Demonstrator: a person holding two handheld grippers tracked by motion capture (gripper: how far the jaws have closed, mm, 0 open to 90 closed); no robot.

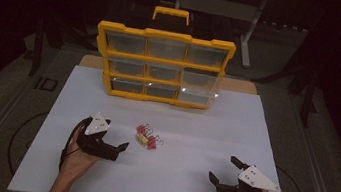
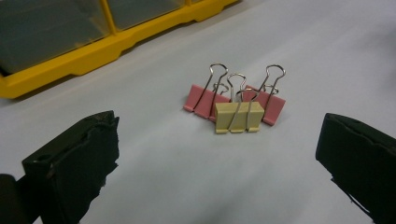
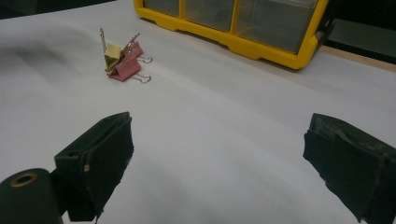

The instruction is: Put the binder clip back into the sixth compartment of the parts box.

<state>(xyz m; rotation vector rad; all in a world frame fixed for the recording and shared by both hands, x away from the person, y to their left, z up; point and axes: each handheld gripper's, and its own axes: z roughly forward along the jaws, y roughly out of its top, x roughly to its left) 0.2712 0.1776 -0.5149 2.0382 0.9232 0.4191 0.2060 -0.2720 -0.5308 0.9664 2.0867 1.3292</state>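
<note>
1. Three binder clips are seen huddled together on the white table (image 1: 204, 131), slightly left of its centre: a yellow binder clip (image 2: 238, 117) with two pink binder clips behind it, one to the left (image 2: 204, 100) and one to the right (image 2: 268, 104) in the left gripper view.
2. The yellow clip is touching both pink ones, and the wire handles of all three are raised.
3. The left gripper (image 1: 113, 147) is held in the person's left hand (image 1: 80, 156), near the clips and just to their left in the high view.
4. Its jaws are spread wide and nothing is held between them; in the left gripper view the clips lie ahead, between the two black jaws but apart from them.
5. The right gripper (image 1: 225, 170) is held well apart from the clips, near the front right corner of the table.
6. Its jaws are likewise spread wide and empty, with only bare table surface between them in the right gripper view.
7. A yellow organiser case (image 1: 162, 67) with clear compartments in three rows is stood upright at the far side of the table, its handle on top.
8. The clips are placed between the case and the person's side of the table, clear of the case.
</note>
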